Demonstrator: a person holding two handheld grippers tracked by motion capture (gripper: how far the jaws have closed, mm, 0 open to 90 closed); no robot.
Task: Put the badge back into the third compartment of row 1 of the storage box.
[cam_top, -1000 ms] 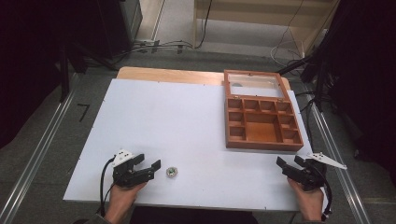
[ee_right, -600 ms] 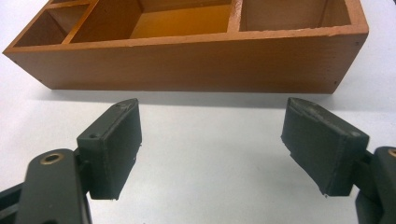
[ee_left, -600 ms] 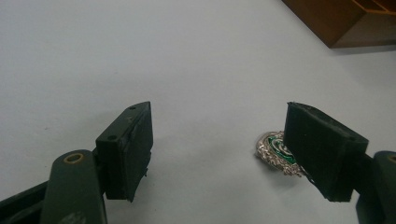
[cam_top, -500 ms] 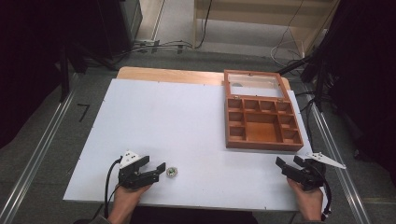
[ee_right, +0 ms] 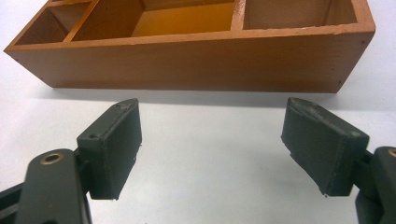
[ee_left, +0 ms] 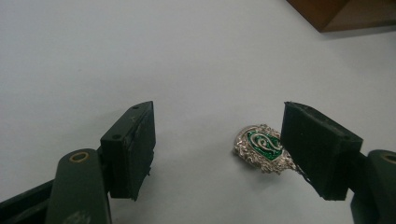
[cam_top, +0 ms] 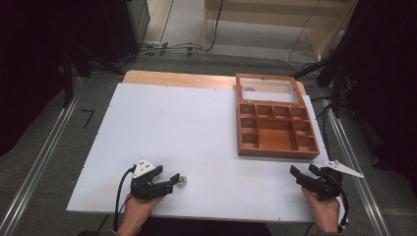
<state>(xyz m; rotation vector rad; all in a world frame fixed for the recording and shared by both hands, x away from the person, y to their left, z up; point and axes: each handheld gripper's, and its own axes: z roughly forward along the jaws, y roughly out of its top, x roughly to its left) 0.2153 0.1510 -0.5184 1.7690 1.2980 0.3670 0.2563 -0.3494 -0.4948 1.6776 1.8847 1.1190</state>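
Note:
A small silver brooch with a green centre (cam_top: pixel 183 181) (ee_left: pixel 259 147) lies on the white table top (cam_top: pixel 196 128) near the front left. My left gripper (cam_top: pixel 169 176) (ee_left: pixel 217 112) is low over the table with the brooch between its jaws, close beside the right-hand jaw in the left gripper view. The jaws have just been closing a little but still stand wide, and the pads do not press the brooch. My right gripper (cam_top: pixel 304 171) (ee_right: pixel 210 109) rests open and empty at the front right, facing the wooden box (cam_top: pixel 275 152) (ee_right: pixel 187 60).
The wooden box has several compartments, and its glass-paned lid (cam_top: pixel 268 88) is laid back behind it at the table's far right. Metal rails (cam_top: pixel 39 167) run along both sides of the table. Cables lie on the floor beyond the far edge.
My left gripper has slid to the right across the table, and its jaws now reach around the brooch. The right gripper has stayed where it was.

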